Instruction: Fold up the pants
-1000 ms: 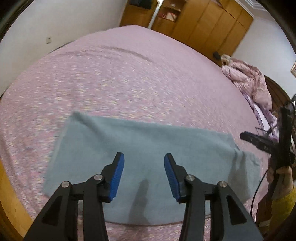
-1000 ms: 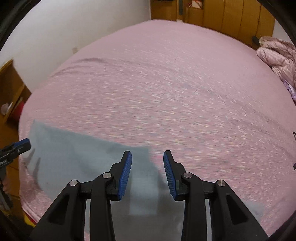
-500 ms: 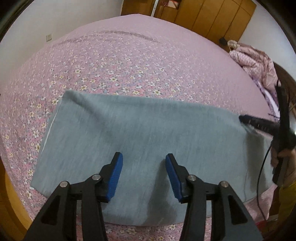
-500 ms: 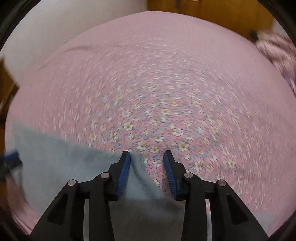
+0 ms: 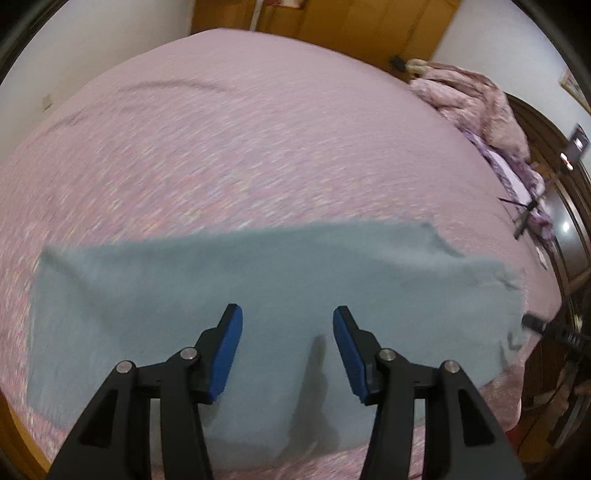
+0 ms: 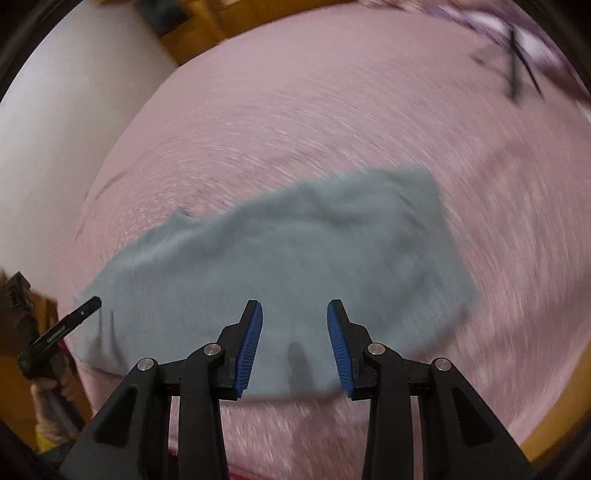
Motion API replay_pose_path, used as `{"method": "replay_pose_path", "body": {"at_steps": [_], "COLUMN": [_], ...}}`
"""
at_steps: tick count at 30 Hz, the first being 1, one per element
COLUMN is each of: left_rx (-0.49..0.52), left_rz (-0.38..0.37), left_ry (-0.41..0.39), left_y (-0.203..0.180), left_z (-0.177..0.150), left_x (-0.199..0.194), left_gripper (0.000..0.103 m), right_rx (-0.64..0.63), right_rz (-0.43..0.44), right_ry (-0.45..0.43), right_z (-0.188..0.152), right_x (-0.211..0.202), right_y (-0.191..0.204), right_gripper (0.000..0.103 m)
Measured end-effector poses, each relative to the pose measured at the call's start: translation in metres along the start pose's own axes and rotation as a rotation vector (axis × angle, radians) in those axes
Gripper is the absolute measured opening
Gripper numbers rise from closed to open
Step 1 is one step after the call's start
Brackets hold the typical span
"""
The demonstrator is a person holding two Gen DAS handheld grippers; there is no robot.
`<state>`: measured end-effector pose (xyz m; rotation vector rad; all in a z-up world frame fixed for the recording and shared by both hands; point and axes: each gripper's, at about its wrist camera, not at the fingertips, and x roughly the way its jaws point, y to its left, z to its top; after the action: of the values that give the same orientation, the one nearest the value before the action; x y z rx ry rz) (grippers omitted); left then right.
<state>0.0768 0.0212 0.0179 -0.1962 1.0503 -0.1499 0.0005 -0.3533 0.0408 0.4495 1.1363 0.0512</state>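
Grey-blue pants [image 5: 229, 291] lie folded flat as a long rectangle on the pink floral bed [image 5: 258, 129]. My left gripper [image 5: 287, 325] hovers open over the near middle of the cloth, nothing between its blue pads. The right wrist view shows the same pants [image 6: 295, 251] from their other end, rumpled at the far left. My right gripper [image 6: 294, 319] is open above their near edge and holds nothing. The left gripper's black finger [image 6: 62, 326] pokes in at the left of that view. Both views are motion-blurred.
A crumpled pink quilt [image 5: 476, 99] lies at the bed's far right beside a dark wooden headboard [image 5: 554, 199]. Wooden wardrobes [image 5: 351, 26] stand beyond the bed. A white wall [image 6: 66, 103] runs along the left. A wooden bed frame [image 5: 22, 432] edges the near side.
Both grippers have swung quickly: the right one turned from the bed beyond the pants' end to face the whole cloth. The left pulled back slightly. The pants' right end looks more rumpled.
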Motion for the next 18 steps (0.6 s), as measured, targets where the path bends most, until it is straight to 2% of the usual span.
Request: {"method": "replay_pose_path", "body": {"at_steps": [3, 7, 13, 18], "left_rx": [0.039, 0.035, 0.016, 0.021], "left_rz": [-0.016, -0.051, -0.048, -0.048], "left_ry": [0.004, 0.035, 0.084, 0.081], "left_y": [-0.022, -0.034, -0.030, -0.032], "left_z": [0.006, -0.001, -0.020, -0.022], "left_x": [0.003, 0.010, 0.020, 0.017], "left_gripper": [0.054, 0.054, 0.054, 0.054], "right_rx": [0.097, 0.175, 0.215, 0.212], "right_rz": [0.014, 0.085, 0.130, 0.145], "right_ry": [0.012, 0.026, 0.061, 0.071], "right_z": [-0.022, -0.035, -0.042, -0.041], "right_x": [-0.001, 0.003, 0.017, 0.034], "right_y": [-0.024, -0.042, -0.048, -0.041], "right_gripper": [0.038, 0.038, 0.038, 0.038]}}
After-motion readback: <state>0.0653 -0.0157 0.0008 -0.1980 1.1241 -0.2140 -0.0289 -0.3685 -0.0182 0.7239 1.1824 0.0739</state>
